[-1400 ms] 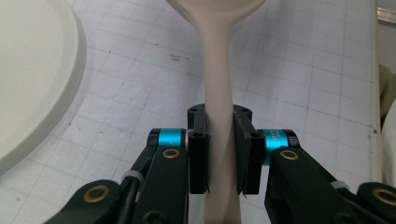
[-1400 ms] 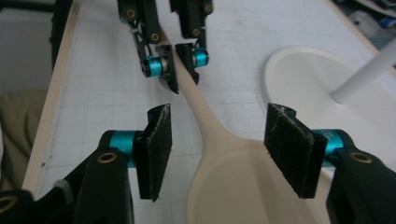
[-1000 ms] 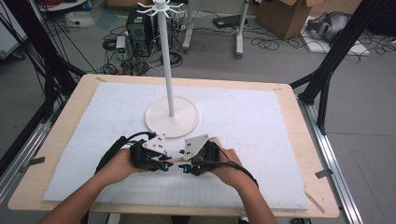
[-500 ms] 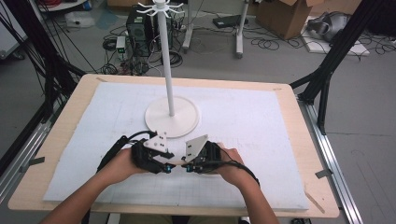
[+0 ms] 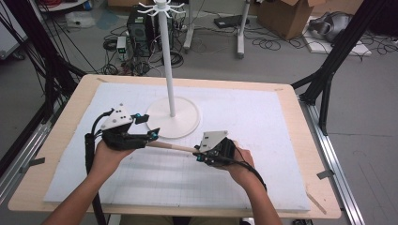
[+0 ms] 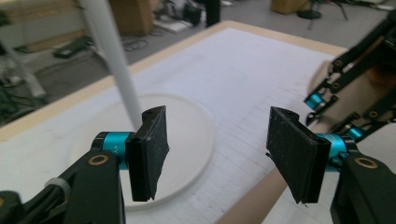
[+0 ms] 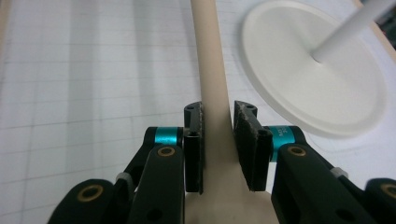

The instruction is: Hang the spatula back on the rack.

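My right gripper (image 5: 199,153) (image 7: 218,140) is shut on a pale wooden utensil handle (image 5: 171,146) (image 7: 208,56), which widens behind the pads and points left toward the white stand base (image 5: 173,124). My left gripper (image 5: 148,125) (image 6: 219,149) hovers at the handle's free end. Its jaws have just been opening and now stand wide apart. The handle (image 6: 252,205) passes low beneath them, touching neither pad. The right gripper (image 6: 329,116) also appears in the left gripper view, at the right edge.
A white stand with a thin pole (image 5: 166,61) (image 6: 112,56) and hooks on top (image 5: 162,7) rises from the round base (image 6: 187,135) (image 7: 299,79). White foam sheet (image 5: 263,131) covers the wooden table (image 5: 307,140). Boxes and cables lie on the floor beyond.
The two grippers were side by side near the front edge. The left one has let go, opened and moved left and up; the right one has shifted slightly right with the handle.
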`<state>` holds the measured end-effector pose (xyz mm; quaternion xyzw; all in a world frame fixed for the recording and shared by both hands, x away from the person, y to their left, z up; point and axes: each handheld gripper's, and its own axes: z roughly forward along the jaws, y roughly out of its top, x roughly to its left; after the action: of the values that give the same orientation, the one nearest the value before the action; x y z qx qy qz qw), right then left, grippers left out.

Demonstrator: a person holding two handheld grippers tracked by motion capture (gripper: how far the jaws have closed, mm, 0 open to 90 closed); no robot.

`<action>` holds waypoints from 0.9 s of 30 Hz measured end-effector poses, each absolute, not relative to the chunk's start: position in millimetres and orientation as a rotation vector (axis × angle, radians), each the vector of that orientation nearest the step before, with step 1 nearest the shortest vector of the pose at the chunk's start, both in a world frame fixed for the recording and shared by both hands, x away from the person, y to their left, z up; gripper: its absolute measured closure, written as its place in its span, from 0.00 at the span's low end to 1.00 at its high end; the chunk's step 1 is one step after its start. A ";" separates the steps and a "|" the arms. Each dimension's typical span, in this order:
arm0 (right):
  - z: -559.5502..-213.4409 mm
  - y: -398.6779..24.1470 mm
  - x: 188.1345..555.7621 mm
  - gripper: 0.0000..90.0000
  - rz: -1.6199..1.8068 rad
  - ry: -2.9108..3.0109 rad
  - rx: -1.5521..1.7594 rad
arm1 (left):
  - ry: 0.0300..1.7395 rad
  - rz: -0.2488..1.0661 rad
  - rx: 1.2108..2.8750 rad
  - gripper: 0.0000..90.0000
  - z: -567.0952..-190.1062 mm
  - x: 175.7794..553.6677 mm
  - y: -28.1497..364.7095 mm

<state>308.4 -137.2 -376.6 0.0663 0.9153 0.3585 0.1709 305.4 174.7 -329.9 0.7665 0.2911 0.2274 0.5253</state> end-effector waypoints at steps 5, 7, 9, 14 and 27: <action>-381.9 -149.4 312.8 0.82 1.091 2.538 0.331 | 0.766 0.594 1.747 0.43 -331.1 304.7 188.3; -382.4 -153.2 313.2 0.82 1.138 2.507 0.379 | 0.785 0.595 1.719 0.42 -333.3 304.5 189.4; -382.2 -156.1 313.6 0.82 1.178 2.475 0.414 | 0.795 0.588 1.698 0.41 -335.0 305.0 189.5; -382.5 -161.0 312.0 0.82 1.253 2.387 0.499 | 0.822 0.558 1.643 0.39 -337.0 307.1 183.6; -386.0 -163.8 303.7 0.83 1.327 2.228 0.579 | 0.864 0.529 1.544 0.37 -334.7 312.5 168.6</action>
<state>303.7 -163.8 -386.0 0.2116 0.8141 0.4847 0.2400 312.5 168.6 -334.7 0.6670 0.3731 0.2283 0.6031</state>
